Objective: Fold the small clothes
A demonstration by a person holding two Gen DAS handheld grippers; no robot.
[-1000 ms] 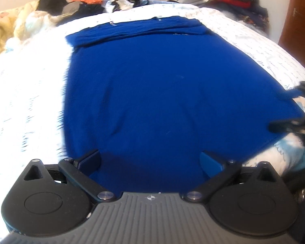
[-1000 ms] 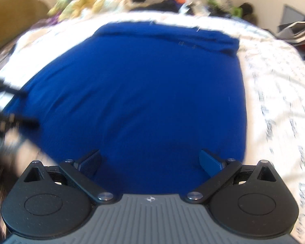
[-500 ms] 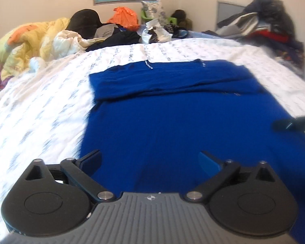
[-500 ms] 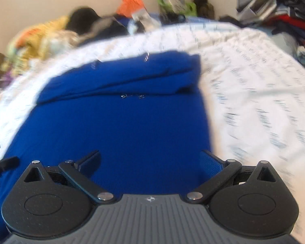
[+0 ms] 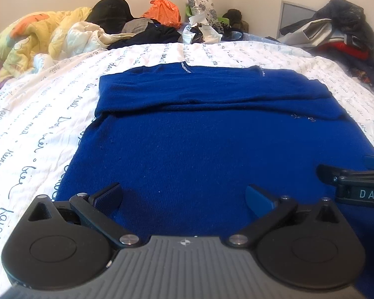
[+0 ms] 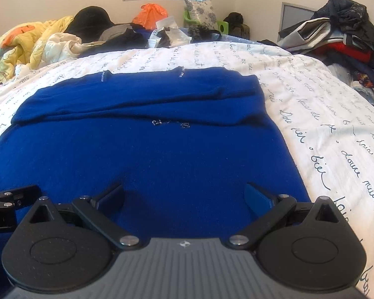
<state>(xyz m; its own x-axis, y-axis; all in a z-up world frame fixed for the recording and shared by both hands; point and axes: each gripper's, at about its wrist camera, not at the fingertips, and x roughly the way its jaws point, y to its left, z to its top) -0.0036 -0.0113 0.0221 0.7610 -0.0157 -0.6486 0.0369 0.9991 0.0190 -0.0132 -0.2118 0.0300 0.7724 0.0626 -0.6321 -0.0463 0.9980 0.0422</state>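
Note:
A royal-blue garment (image 5: 212, 144) lies flat on the bed, its far part folded toward me into a band (image 5: 207, 89). It also shows in the right wrist view (image 6: 162, 149), with small silver marks near the fold (image 6: 172, 124). My left gripper (image 5: 184, 194) is open and empty, low over the garment's near left part. My right gripper (image 6: 184, 194) is open and empty, low over the near right part. The right gripper shows at the right edge of the left wrist view (image 5: 356, 186); the left gripper shows at the left edge of the right wrist view (image 6: 10, 196).
The bed has a white sheet with dark script (image 5: 37, 124) (image 6: 336, 129). A yellow quilt (image 5: 30, 39), black and orange items (image 5: 162, 12) and loose clothes crowd the far end. A clothes pile (image 6: 341, 37) stands at the far right.
Both grippers have dropped low and levelled out near the garment's near edge, so the views now look along the bed toward the wall. Both stayed open.

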